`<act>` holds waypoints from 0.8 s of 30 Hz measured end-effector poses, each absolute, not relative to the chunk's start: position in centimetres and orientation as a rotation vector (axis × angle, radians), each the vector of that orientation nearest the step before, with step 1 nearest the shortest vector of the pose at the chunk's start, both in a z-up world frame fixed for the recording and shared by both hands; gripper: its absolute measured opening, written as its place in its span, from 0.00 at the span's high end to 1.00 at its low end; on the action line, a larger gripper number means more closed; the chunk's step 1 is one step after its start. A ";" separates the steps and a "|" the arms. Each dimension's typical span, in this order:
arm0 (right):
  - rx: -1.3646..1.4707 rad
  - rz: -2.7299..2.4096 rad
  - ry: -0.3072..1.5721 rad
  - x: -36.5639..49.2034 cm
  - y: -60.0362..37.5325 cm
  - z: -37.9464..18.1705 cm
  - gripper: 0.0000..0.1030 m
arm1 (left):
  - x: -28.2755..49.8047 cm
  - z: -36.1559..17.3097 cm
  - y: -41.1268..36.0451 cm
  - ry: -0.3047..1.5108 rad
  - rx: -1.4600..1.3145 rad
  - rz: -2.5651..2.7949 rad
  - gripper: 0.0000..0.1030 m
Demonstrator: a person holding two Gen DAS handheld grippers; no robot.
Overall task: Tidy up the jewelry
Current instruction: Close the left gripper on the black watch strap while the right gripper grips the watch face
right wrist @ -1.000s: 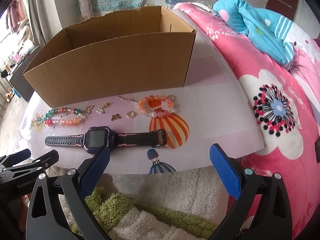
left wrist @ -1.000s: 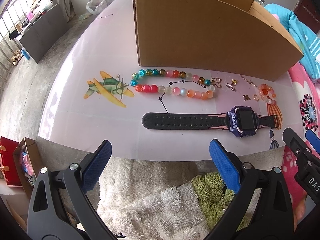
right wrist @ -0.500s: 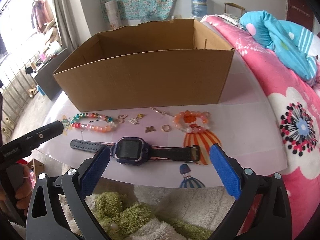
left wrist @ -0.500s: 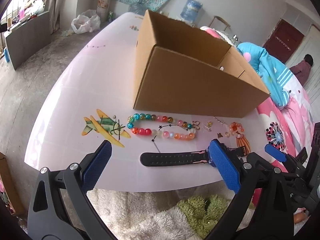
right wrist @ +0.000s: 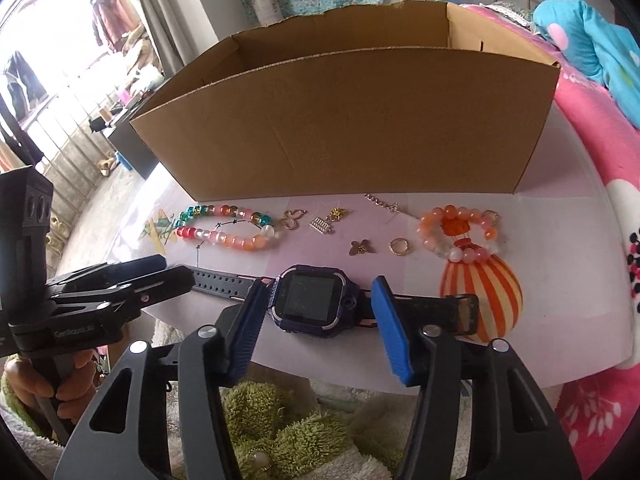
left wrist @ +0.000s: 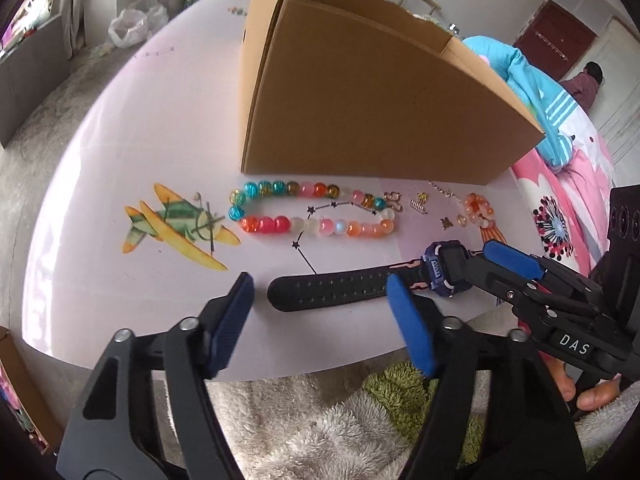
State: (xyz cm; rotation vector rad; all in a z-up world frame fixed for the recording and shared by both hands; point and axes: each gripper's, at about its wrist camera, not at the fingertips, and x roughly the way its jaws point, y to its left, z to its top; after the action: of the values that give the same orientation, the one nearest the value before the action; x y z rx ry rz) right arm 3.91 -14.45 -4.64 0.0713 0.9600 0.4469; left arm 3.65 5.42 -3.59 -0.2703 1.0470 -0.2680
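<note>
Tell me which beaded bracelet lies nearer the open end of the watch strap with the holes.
The long multicoloured bracelet, with teal beads; the small orange-pink bracelet lies past the watch face, beside the gold ring.

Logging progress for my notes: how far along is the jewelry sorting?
Nothing looks done: the brown cardboard box shows no jewelry inside. In hand: the open right hand-held gripper straddles the purple smartwatch. Left: multicoloured bead bracelet, orange bead bracelet, gold ring, charms.

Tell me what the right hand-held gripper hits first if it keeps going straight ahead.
Probably the watch: its face sits between the open fingers of the right hand-held gripper. Beyond it stands the cardboard box, though depth is unclear.
</note>
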 end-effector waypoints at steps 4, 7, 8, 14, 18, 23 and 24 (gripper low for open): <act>0.073 0.458 0.993 4.2 -14.1 -5.7 0.56 | 4.0 -3.5 5.4 1.055 -0.275 -0.264 0.41; 0.066 0.464 0.985 4.1 -13.9 -5.9 0.56 | 4.1 -3.5 5.3 1.060 -0.285 -0.285 0.41; 0.060 0.463 0.984 4.0 -13.8 -6.0 0.56 | 4.2 -3.5 5.2 1.064 -0.296 -0.293 0.40; 0.071 0.475 0.977 3.8 -13.7 -6.1 0.56 | 4.5 -3.9 5.4 1.087 -0.457 -0.383 0.40; 0.080 0.484 0.977 3.5 -14.5 -6.1 0.56 | 4.4 -3.9 5.1 1.095 -0.501 -0.402 0.40; 0.080 0.494 0.972 3.5 -15.3 -6.3 0.56 | 4.7 -3.5 4.4 1.072 -0.508 -0.389 0.41; 0.082 0.495 0.971 3.5 -15.4 -6.4 0.56 | 4.7 -3.5 4.4 1.069 -0.508 -0.387 0.49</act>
State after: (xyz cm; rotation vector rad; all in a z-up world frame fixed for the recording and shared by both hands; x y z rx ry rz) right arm 3.51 -15.37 -6.35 0.0822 0.9711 0.4954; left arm 4.75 4.44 -3.51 -0.5079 1.0686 -0.3869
